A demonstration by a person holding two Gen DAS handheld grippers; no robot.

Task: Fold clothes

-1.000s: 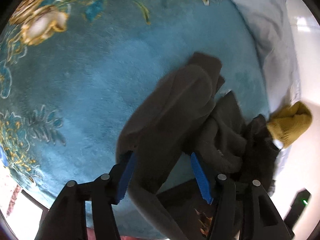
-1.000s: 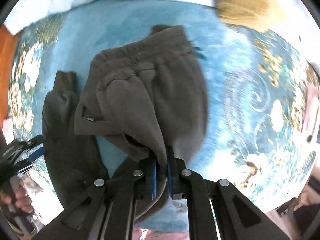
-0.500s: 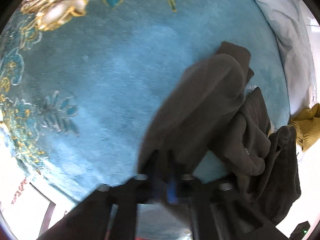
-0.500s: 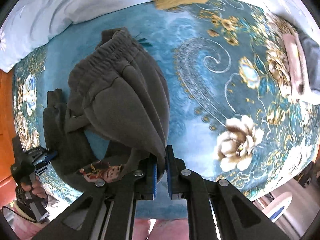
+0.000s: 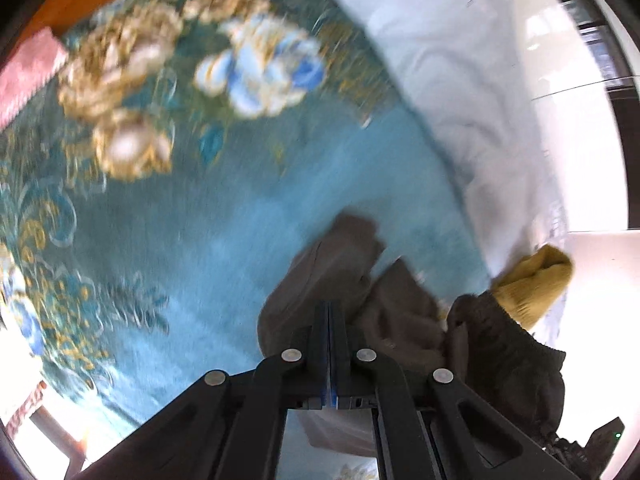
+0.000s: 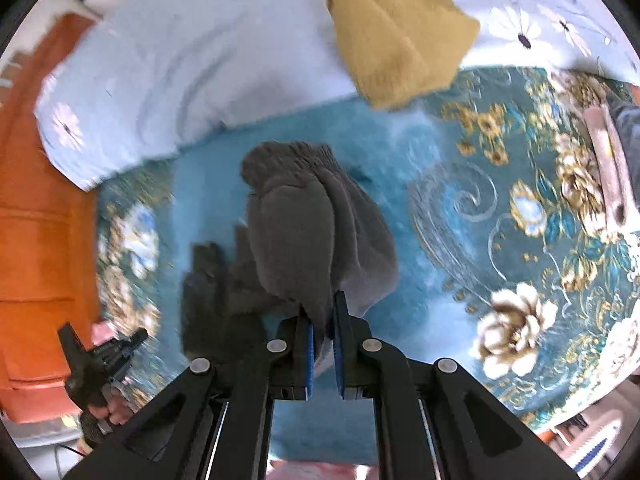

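Since a second ago my left tool (image 5: 329, 312) has gone from wide apart to fully closed, its blue pads pressed together on a fold of the grey sweatpants (image 6: 312, 216), and the view behind it has swung toward the gold and blue flowers of the teal blanket (image 5: 192, 216). My right tool (image 6: 322, 312) keeps its narrow pinch on another fold of the same garment, cloth draped between the blue pads, and the pants have bunched into a taller hump in front of it.

The sweatpants lie near the middle of the teal blanket, elastic waistband toward the far edge where the pale blue floral sheet (image 6: 168, 64) begins. A mustard yellow cloth (image 6: 400, 36) rests on that sheet at the blanket's far edge, just beyond the pants. To the right of the pants the blanket is open plush, out to a folded pink garment (image 6: 610, 168) near its right edge. On the left, an orange wooden surface (image 6: 36, 248) borders the bed.

From the right wrist view I see my left hand (image 6: 106, 408) low at the left, wrapped round its tool's handle, close beside the darker trailing end of the pants. Both tools point forward over the blanket.
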